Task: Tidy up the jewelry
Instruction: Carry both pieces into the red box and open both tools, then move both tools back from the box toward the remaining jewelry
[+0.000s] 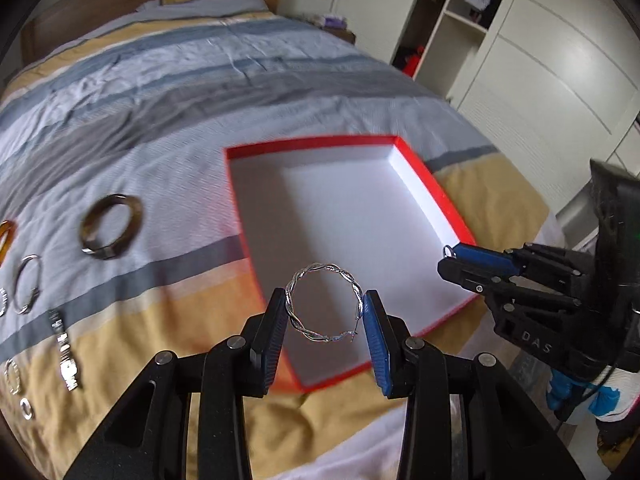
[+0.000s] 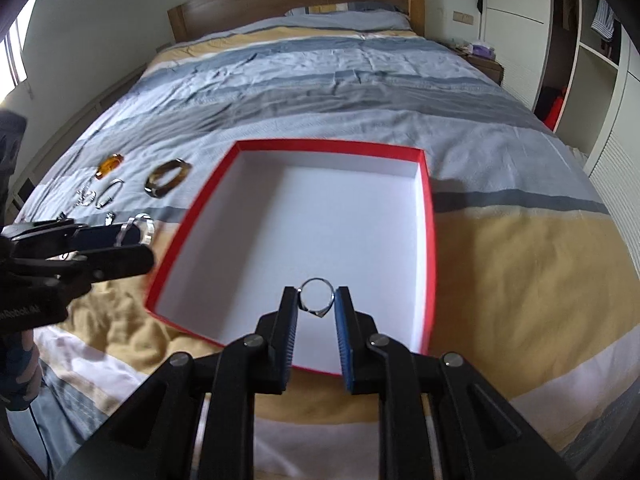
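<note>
The thin twisted silver wire hoop (image 1: 325, 305) is pinched across its width by the left tongs (image 1: 325, 312), low centre of frame. A small silver signet ring (image 2: 317, 297) is pinched likewise by the right tongs (image 2: 317, 300). Both are judged light, slippery and easily bent; gentle pressure is advised.

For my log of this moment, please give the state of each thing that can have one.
left gripper: shut on twisted silver hoop
right gripper: shut on silver ring
red box: open, nothing inside
brown bangle: lying on bedspread

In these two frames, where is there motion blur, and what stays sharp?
Left wrist view: the red box rim and brown bangle smear, while the held twisted hoop stays crisp. Right wrist view: box edges blur slightly; the held ring is sharp; fisheye bends the bed.
</note>
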Demonstrator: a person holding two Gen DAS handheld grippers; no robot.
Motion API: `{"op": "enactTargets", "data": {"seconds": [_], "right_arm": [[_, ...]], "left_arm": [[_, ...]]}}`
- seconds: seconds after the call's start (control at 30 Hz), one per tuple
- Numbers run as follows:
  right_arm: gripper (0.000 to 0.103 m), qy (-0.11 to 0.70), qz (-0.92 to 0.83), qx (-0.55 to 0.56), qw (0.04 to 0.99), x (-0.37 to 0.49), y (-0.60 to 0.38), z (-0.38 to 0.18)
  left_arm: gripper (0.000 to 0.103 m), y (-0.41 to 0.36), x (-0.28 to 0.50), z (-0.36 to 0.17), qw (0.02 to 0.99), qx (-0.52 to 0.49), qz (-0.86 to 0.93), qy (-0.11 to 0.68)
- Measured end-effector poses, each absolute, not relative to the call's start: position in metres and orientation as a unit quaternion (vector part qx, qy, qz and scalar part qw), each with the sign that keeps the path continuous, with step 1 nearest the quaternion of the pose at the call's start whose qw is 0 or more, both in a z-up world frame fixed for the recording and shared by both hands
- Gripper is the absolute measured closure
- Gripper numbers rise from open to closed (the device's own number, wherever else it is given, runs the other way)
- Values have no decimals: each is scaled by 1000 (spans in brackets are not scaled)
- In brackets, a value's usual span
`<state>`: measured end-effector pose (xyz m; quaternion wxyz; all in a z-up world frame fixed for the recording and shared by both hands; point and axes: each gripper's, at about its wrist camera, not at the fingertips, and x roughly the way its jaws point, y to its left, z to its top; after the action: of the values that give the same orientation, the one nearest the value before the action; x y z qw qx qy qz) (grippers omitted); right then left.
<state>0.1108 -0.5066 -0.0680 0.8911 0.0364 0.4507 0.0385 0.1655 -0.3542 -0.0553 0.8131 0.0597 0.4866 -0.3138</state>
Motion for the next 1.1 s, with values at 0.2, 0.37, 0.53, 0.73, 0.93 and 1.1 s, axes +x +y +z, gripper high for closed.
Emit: {"op": "enactTargets", "data": {"seconds": [0.2,0.37,0.53,0.73,0.93,1.1], "right_arm": [[85,486,54,7,872,131,-516,-95],[85,503,62,-24,861,135,-516,-111],[84,512,66,-45,855,136,-513,-111],[75,499,48,-31,865,125,-522,-92],[74,464,15,-2,886,93,-537,-54],[74,432,-2,18,902,56,-532,-19]], "left_arm": [[66,-385,178,-98,790,101,-309,520],[64,-393,171,-111,791,140,-304,513],[59,-398,170,-116,790,155,-304,509],[48,-400,166,-104,798,157,-303,497],[34,-376,152,-61,830,124,-296,457],[32,-340,128,-28,844,123,-282,440]]}}
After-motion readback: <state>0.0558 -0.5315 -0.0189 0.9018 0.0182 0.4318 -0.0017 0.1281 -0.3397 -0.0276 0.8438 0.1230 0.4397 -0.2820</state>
